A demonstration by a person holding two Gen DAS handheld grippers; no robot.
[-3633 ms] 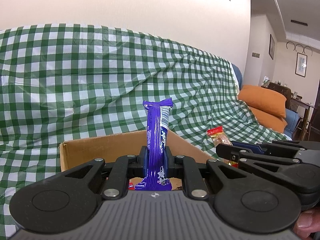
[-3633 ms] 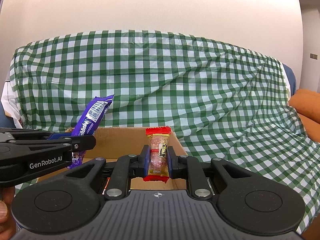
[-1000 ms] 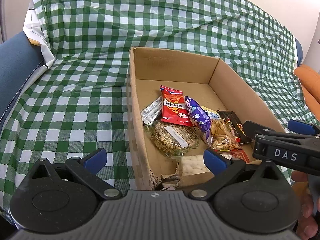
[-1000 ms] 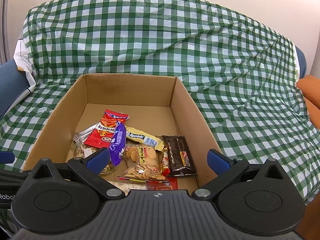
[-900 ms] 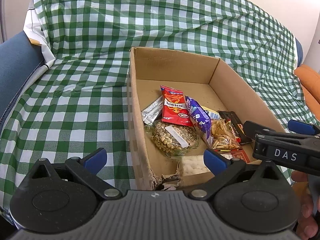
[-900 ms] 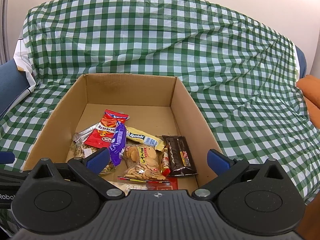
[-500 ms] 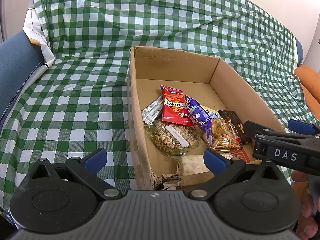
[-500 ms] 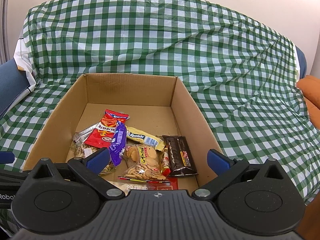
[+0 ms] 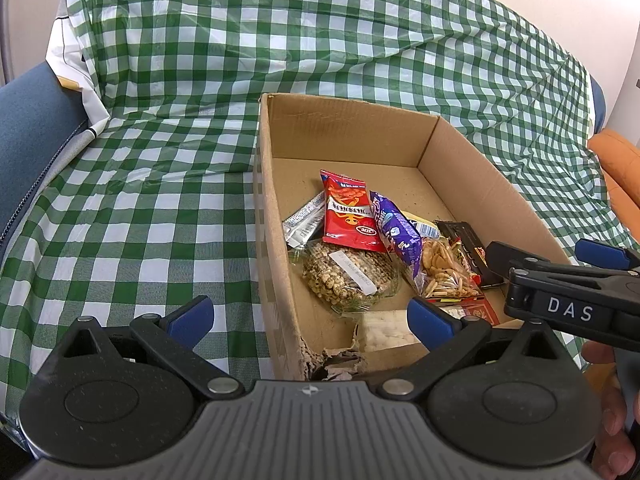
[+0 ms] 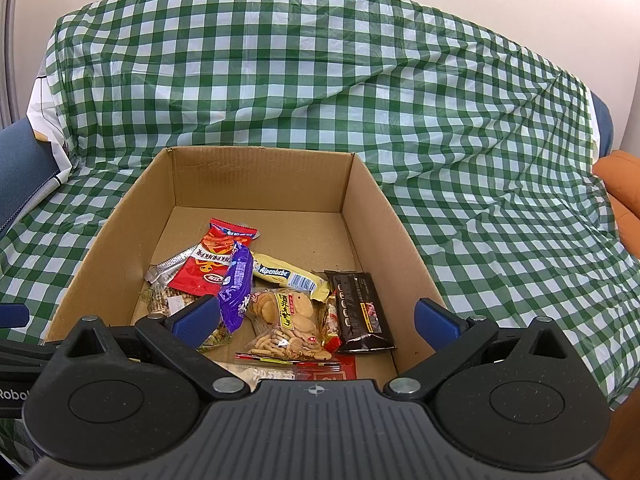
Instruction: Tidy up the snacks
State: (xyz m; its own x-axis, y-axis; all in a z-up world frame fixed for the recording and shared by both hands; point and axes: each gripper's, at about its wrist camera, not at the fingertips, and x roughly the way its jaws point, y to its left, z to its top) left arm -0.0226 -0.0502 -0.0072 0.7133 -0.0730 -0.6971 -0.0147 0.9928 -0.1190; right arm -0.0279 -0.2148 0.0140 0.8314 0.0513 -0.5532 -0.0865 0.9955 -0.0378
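An open cardboard box (image 9: pixel 276 240) (image 10: pixel 384 216) sits on a green checked cloth and holds several snacks. Among them are a red packet (image 9: pixel 349 212) (image 10: pixel 212 264), a purple bar (image 9: pixel 398 234) (image 10: pixel 237 284), a yellow bar (image 10: pixel 288 274), a dark chocolate bar (image 10: pixel 358 312), a clear bag of crackers (image 10: pixel 288 320) and a bag of grain snack (image 9: pixel 348 276). My left gripper (image 9: pixel 308 318) is open above the box's near left corner, with nothing in it. The right gripper (image 10: pixel 316 320) is open over the near end of the box, also with nothing in it; its side (image 9: pixel 568 300) shows in the left wrist view.
The checked cloth (image 9: pixel 140 220) (image 10: pixel 500 220) covers a sofa around the box. A blue cushion (image 9: pixel 28 128) lies at the left and an orange cushion (image 10: pixel 620 184) at the right. The box's near left corner (image 9: pixel 332 356) is torn. A hand (image 9: pixel 612 420) holds the right gripper.
3.6 s ago each gripper was shut on a snack: left on the purple bar, right on a small red candy. Both are open now and the purple bar lies in the box. No movement in the last second.
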